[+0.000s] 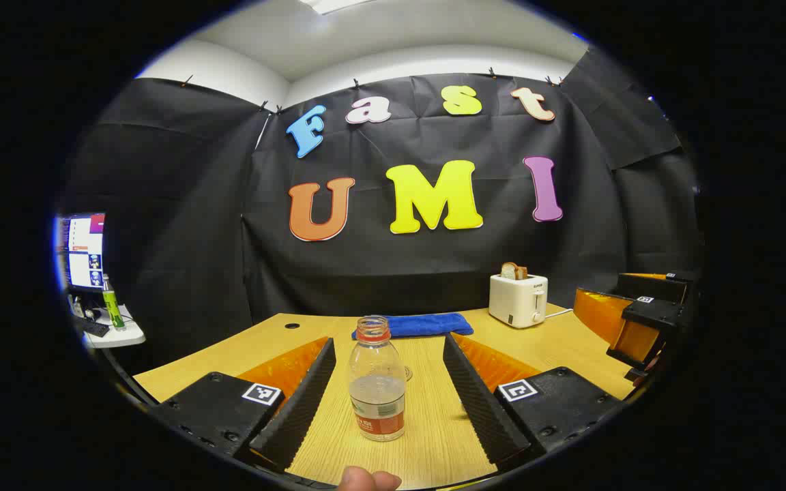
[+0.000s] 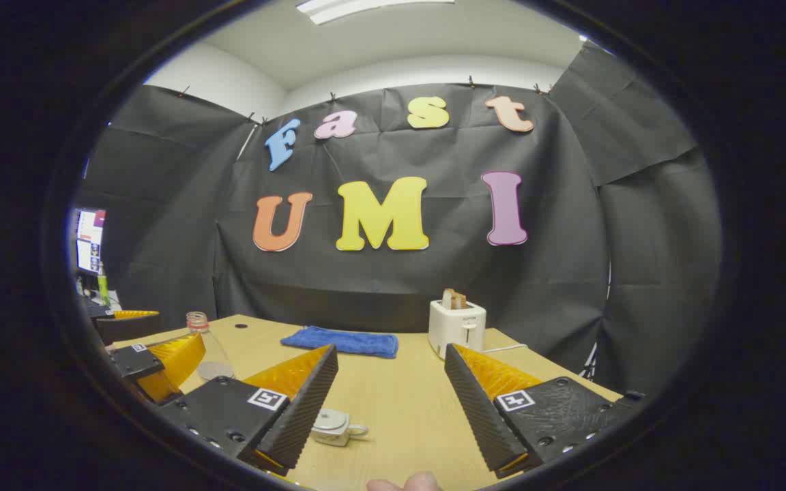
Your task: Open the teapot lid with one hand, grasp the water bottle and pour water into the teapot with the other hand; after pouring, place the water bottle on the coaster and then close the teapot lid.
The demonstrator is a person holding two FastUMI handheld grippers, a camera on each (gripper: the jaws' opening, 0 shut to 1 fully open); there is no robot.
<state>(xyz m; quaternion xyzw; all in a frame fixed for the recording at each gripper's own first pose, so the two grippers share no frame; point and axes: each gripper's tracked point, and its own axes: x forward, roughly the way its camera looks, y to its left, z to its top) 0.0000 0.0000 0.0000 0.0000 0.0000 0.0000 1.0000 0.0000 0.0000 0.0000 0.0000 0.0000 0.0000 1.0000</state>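
On the wooden table (image 1: 543, 344), the uncapped water bottle (image 1: 377, 382) stands upright, partly filled, between the spread fingers of the left gripper (image 1: 388, 382); the fingers flank it on both sides without touching it, so this claw is open and grips nothing. A fingertip of the person's hand (image 1: 366, 479) shows at the bottom edge of the left gripper view. In the right gripper view, the right gripper (image 2: 391, 395) is likewise open and empty above the tabletop, and the small teapot (image 2: 335, 426), lid on, sits on the table just beside its left finger, partly hidden by it. Farther back lie a folded blue cloth (image 2: 342, 340) and a white toaster (image 2: 456, 327) with bread in its slots. The left gripper and the bottle also appear at the left of the right gripper view.
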